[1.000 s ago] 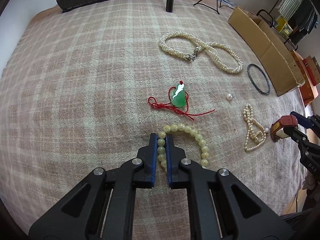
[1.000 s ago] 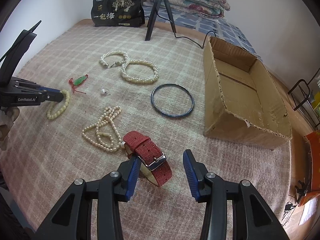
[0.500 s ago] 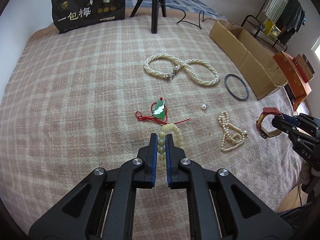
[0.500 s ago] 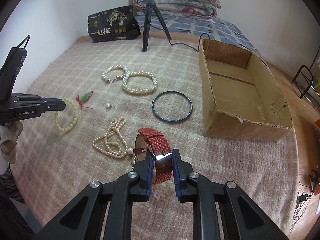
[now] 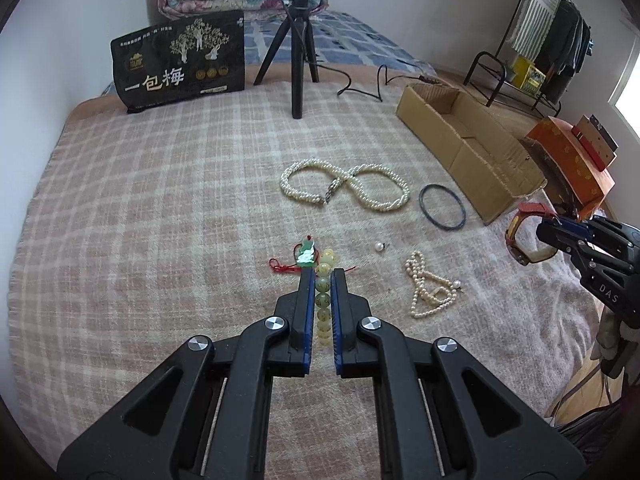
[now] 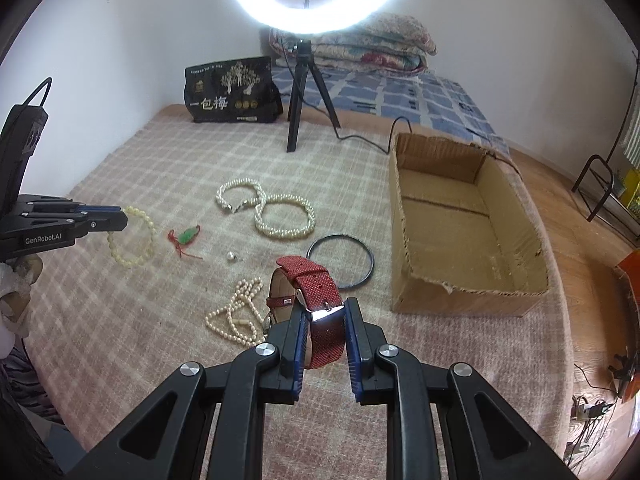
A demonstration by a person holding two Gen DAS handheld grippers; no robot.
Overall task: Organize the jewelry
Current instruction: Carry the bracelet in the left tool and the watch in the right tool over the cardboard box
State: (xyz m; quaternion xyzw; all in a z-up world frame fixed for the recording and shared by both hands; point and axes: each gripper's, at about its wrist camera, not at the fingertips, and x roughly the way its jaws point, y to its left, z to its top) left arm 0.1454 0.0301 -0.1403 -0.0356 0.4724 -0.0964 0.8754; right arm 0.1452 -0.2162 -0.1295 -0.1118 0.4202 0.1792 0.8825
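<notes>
Both grippers have risen off the plaid blanket [image 6: 120, 340] since a second ago. Right gripper [image 6: 325, 312], its jaws lately closing, clamps the red watch [image 6: 316, 284]; left gripper [image 5: 322, 280] pinches the yellow bead bracelet [image 6: 132, 236]. Beyond lie a pearl necklace [image 6: 276, 216] and the cardboard box [image 6: 460, 216].

From the right wrist view, the open brown cardboard box [image 6: 464, 232] sits on the pink plaid blanket [image 6: 140, 352] at the right, with the thin dark bangle [image 6: 341, 261] just left of it. Behind the bangle lies the twisted white pearl necklace [image 6: 266, 210]; farther left are the small green pendant on red cord [image 6: 185, 238] and, nearer the camera, the thin looped pearl strand [image 6: 234, 314]. The black tripod [image 6: 304, 92] and black printed bag [image 6: 232, 90] stand at the blanket's far edge.
</notes>
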